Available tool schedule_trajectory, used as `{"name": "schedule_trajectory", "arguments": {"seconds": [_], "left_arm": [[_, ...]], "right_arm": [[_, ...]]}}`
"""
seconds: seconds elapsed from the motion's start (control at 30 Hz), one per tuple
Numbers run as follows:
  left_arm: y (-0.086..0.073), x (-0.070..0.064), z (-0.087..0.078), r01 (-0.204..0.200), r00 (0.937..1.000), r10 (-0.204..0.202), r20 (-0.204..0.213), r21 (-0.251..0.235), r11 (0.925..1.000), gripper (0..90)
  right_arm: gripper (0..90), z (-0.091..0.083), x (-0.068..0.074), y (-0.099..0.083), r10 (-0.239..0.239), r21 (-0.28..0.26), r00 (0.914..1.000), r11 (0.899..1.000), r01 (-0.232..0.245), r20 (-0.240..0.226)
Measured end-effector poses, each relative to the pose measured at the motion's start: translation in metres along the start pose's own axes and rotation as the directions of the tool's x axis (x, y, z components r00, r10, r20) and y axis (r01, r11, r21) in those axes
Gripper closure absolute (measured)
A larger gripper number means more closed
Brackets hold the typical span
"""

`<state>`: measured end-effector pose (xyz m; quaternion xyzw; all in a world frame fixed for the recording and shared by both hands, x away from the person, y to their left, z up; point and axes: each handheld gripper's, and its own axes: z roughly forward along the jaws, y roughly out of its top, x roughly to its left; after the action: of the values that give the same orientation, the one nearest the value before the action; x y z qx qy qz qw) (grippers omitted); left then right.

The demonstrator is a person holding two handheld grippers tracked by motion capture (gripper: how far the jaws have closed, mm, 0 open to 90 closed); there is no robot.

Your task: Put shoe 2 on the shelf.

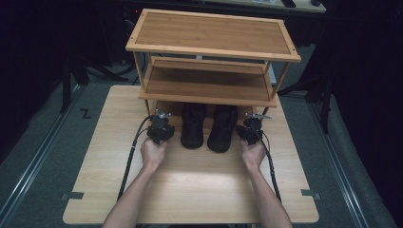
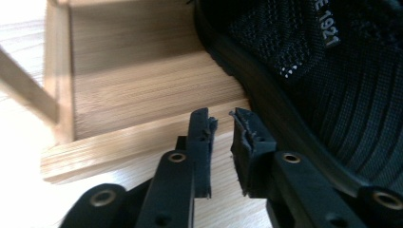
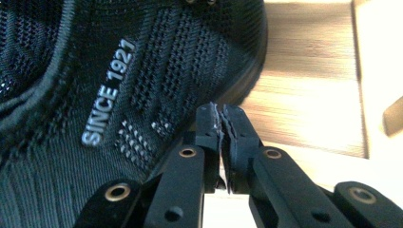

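In the high view, your left hand (image 1: 153, 153) sits left of centre, holding the left gripper (image 1: 159, 129) just beside the left shoe (image 1: 193, 126). In the left gripper view, its jaws stand a little apart with nothing between them; the left shoe's black mesh side (image 2: 332, 90) fills the upper right, close beside the right-hand jaw.

Both shoes stand side by side at the centre of the high view, toes tucked under the lowest shelf of the wooden rack (image 1: 209, 90) on the table (image 1: 190, 190).

Right of centre, your right hand (image 1: 253, 154) holds the right gripper (image 1: 248, 130) just beside the right shoe (image 1: 222, 128). In the right gripper view, its jaws are pressed together, empty, against the shoe's lower right edge.
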<state>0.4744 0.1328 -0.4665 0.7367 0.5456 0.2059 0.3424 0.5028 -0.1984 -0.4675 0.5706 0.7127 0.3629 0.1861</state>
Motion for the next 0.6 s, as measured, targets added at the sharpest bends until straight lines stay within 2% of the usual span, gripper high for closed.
{"name": "schedule_trajectory", "arguments": {"seconds": [0.07,0.1,0.17,0.27,0.4,0.47,0.5,0.6], "left_arm": [[0.003,-0.002,0.004,0.005,0.9999,-0.006,0.011,0.006,1.0,80.3],[0.005,-0.004,0.006,0.011,0.9999,-0.011,0.012,0.007,0.9999,82.3],[0.008,-0.004,0.011,0.045,0.9984,-0.046,0.033,0.026,0.9987,83.7],[0.009,-0.007,0.016,0.035,0.9988,-0.037,0.032,0.045,0.9984,84.8],[0.01,-0.014,0.023,0.011,0.9983,-0.014,0.057,0.054,0.9985,85.8],[0.011,-0.017,0.025,-0.008,0.9992,0.005,0.04,0.057,0.9983,87.9],[0.013,-0.015,0.026,0.011,0.9986,-0.014,0.052,0.055,0.9984,88.6],[0.013,-0.015,0.026,0.016,0.9984,-0.019,0.054,0.052,0.9985,89.3]], "right_arm": [[87.0,0.003,0.002,0.001,-0.002,-0.001,1.0,1.0,0.002,0.001],[87.5,0.006,0.005,0.002,0.003,0.016,1.0,1.0,-0.003,0.004],[88.6,0.007,0.008,0.003,0.021,0.024,0.9997,0.999,-0.021,0.008],[88.8,0.009,0.007,0.003,0.012,0.016,0.9998,1.0,-0.012,0.013],[89.1,0.009,0.007,0.003,0.015,0.014,0.9998,1.0,-0.015,0.015],[89.1,0.009,0.008,0.003,0.02,0.013,0.9997,1.0,-0.02,0.015],[89.1,0.01,0.01,0.004,0.028,0.018,0.9995,0.999,-0.028,0.012],[89.1,0.012,0.011,0.005,0.014,0.015,0.9998,1.0,-0.014,0.014]]}}
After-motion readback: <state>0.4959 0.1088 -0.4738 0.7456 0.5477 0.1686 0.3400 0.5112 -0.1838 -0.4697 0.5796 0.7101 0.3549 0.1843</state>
